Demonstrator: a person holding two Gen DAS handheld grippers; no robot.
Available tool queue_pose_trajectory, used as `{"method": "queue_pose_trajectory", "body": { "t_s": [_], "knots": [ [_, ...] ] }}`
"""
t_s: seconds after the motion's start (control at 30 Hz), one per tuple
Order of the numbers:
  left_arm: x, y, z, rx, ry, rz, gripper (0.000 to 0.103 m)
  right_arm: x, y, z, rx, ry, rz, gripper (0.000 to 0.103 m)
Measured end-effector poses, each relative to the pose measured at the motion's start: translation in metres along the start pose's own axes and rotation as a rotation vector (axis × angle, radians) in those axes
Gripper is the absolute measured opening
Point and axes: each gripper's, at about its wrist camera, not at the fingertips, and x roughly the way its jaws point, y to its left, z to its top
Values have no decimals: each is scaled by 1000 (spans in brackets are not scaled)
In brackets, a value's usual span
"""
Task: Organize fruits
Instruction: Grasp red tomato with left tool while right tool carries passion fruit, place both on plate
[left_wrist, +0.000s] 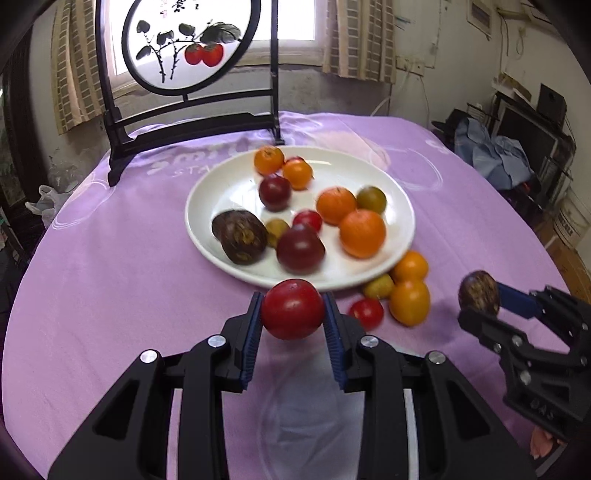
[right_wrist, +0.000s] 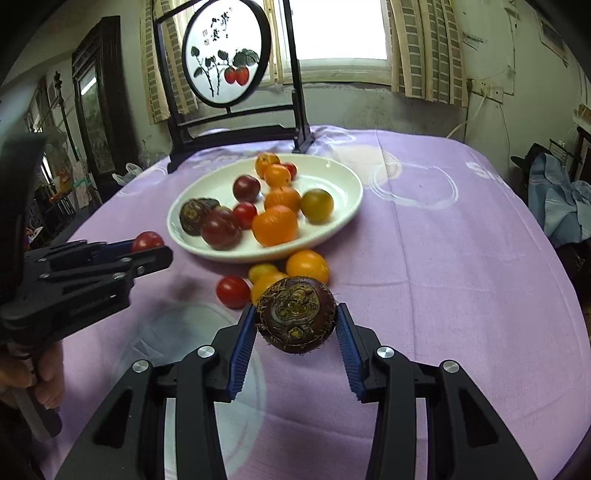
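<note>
A white plate (left_wrist: 221, 184) on the purple tablecloth holds several fruits: oranges, dark red plums, small red tomatoes and a brown water chestnut (left_wrist: 242, 236). My left gripper (left_wrist: 293, 314) is shut on a red tomato (left_wrist: 291, 308), held just before the plate's near rim. My right gripper (right_wrist: 295, 321) is shut on a brown water chestnut (right_wrist: 295, 317), held above the cloth right of the plate. Loose fruits lie on the cloth by the plate's near right rim: two oranges (left_wrist: 410, 301), a yellow-green fruit (left_wrist: 377, 286) and a red tomato (left_wrist: 366, 313). The plate also shows in the right wrist view (right_wrist: 332, 173).
A dark wooden stand with a round painted screen (left_wrist: 188, 44) stands at the table's far edge behind the plate. The purple cloth (left_wrist: 110, 277) covers the round table. Clutter and blue fabric (left_wrist: 495, 147) sit beyond the table's right edge.
</note>
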Motion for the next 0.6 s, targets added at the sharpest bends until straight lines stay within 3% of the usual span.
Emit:
{"method": "queue_pose_trajectory", "body": {
  "t_s": [0.23, 0.6],
  "knots": [
    [22, 19, 34, -87, -8, 21, 32, 14, 16, 54, -66, -40, -2, 44],
    [63, 41, 61, -172, 15, 48, 32, 78, 13, 104, 0, 25, 8, 44]
  ]
}}
